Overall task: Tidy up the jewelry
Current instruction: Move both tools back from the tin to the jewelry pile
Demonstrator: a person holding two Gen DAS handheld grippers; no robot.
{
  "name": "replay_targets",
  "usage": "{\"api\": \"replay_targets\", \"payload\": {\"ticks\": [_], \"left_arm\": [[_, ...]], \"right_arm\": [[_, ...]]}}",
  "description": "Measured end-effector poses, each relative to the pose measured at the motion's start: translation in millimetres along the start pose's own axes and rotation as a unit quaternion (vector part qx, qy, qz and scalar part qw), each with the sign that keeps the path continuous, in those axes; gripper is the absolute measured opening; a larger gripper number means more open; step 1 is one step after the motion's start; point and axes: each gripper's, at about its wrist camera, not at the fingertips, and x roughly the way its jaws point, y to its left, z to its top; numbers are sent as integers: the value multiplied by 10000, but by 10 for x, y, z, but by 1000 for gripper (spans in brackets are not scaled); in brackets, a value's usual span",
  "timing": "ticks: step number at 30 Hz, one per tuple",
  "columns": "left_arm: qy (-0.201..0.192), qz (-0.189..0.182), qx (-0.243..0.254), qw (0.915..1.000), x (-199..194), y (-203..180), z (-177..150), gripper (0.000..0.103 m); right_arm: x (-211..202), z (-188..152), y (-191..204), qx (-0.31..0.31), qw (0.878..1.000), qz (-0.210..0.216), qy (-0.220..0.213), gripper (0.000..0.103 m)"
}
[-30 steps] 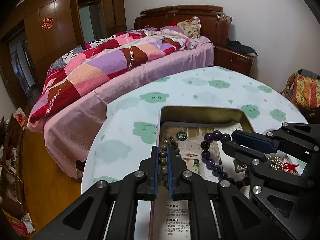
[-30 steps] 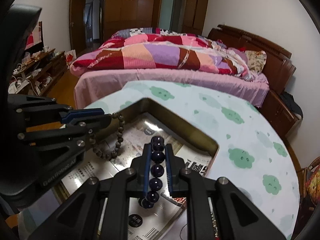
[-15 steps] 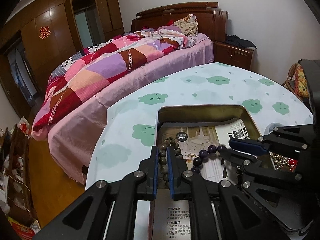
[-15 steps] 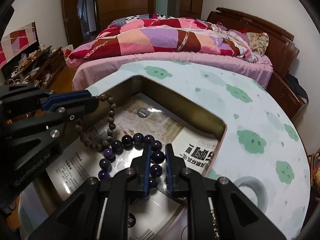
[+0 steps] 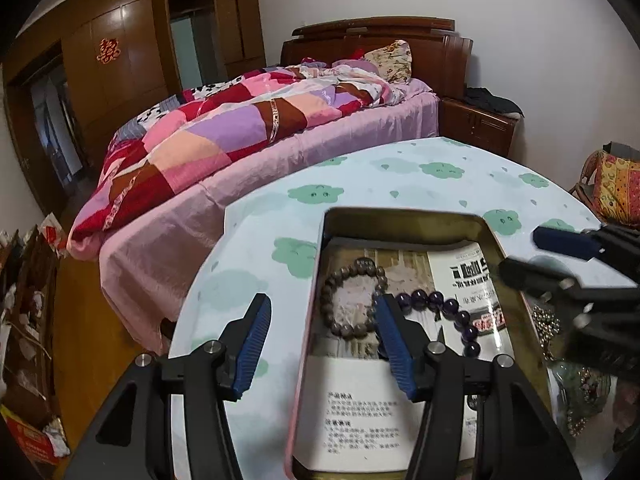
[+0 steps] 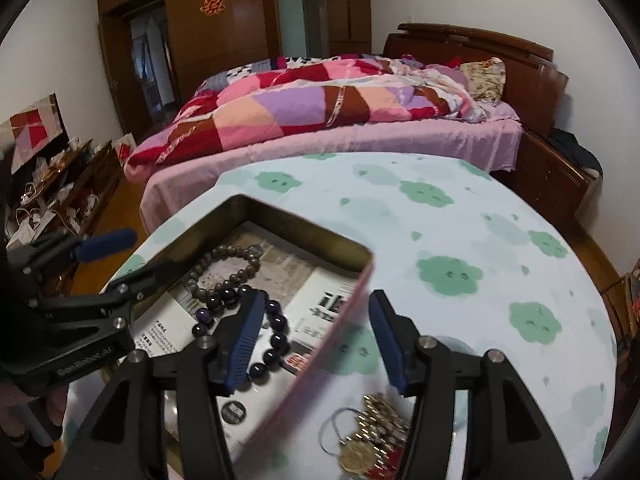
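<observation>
both bead bracelets lie in the tin box on the table. the brown bracelet touches the purple bracelet beside it. the left gripper is wide open, holding nothing. the right gripper is wide open over the box's edge, also holding nothing.

A home bedroom is showing: a bed lying under a patchwork quilt, a wooden wardrobe standing behind, a table wearing a cloud-print cloth.
</observation>
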Motion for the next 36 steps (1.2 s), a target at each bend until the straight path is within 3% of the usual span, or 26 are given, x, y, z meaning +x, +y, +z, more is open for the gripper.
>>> {"api": "replay_targets", "payload": {"ticks": [10,15,24,32,34,36], "left_arm": [[-176,-66,-171,9997,-379,-214,-244,56],[-209,-352,-118,9991,-501,-443,-353,56],[-303,-861,313,9953,-649,-899,-441,56],[-242,-1049,876,9903,-581,-1316,-437,56],[-200,-1091,1014,9886,-547,-1413,-444,53],[-34,-1201,1097,9867,-472,-1492,-455,37]], "right_arm": [[-482,-326,-509,420,9987,-238,-153,64],[-658,-641,-741,624,9973,-394,-59,64],[-729,-1011,-911,687,9959,-592,45,64],[-781,-1194,-970,585,9958,-707,5,64],[-798,-1240,-968,564,9959,-708,-15,64],[-797,-1264,-986,582,9958,-705,-34,64]]}}
